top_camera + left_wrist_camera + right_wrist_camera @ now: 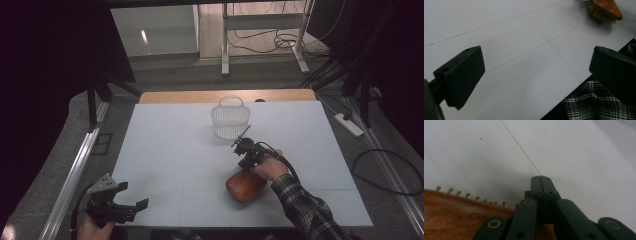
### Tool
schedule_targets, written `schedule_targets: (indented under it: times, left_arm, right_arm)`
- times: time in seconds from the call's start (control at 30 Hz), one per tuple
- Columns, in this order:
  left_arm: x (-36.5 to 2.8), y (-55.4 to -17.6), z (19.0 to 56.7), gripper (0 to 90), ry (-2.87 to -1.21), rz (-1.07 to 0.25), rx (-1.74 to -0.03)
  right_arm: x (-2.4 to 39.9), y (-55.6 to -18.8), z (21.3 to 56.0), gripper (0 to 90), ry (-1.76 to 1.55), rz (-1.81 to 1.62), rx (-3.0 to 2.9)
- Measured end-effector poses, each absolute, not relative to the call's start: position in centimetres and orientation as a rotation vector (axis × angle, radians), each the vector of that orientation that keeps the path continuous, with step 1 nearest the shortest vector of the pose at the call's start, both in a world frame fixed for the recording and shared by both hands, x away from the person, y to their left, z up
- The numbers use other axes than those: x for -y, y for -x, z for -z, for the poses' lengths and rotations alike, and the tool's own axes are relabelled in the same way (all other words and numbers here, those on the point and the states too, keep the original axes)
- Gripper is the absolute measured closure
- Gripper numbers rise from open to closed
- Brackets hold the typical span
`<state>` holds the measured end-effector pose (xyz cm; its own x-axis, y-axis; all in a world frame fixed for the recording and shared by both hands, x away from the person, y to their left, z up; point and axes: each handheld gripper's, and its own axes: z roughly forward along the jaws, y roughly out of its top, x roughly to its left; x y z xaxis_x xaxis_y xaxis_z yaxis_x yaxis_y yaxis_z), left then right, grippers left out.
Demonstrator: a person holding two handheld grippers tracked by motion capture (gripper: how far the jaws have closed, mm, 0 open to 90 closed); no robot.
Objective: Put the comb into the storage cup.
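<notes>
A brown wooden brush (245, 186) lies on the white table (175, 150) in front of the person. Its bristle pins (466, 195) stick up along one edge of the wooden back (456, 220). My right gripper (244, 161) hovers at the brush's far edge with both jaws pressed together, shut (540, 178), and nothing between the tips. They point down at bare table just past the brush. My left gripper (134, 196) rests at the table's near left corner, open (536, 57) and holding nothing. From there the brush (605, 8) is seen far off.
A white plastic basket (230, 117) with a handle stands at the far middle of the table. A wooden strip (200, 96) runs along the far edge. The person's plaid sleeve (305, 205) comes in from the lower right, and plaid cloth (599, 105) lies below the near edge.
</notes>
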<state>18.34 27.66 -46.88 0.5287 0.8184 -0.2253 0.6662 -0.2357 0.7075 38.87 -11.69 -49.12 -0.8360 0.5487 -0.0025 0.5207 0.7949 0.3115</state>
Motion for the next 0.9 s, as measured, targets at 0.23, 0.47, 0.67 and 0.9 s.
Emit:
schedule_targets:
  times: [0.23,0.47,0.67,0.9]
  left_arm:
    - [-27.6,-18.4,46.9,1.1,-1.980,-0.243,-1.207]
    - [-27.6,-18.4,46.9,1.1,-1.981,-0.244,-1.208]
    - [-27.6,-18.4,46.9,1.1,-1.981,-0.244,-1.207]
    - [-27.6,-18.4,46.9,1.1,-1.984,-0.244,-1.206]
  right_arm:
    - [13.1,-39.1,49.3,89.4,-0.903,-0.422,-2.860]
    - [14.5,-39.1,49.4,89.4,-0.934,-0.401,-2.843]
    - [15.9,-38.8,49.5,89.4,-0.969,-0.391,-2.834]
    - [17.0,-38.1,49.3,89.4,-0.989,-0.394,-2.820]
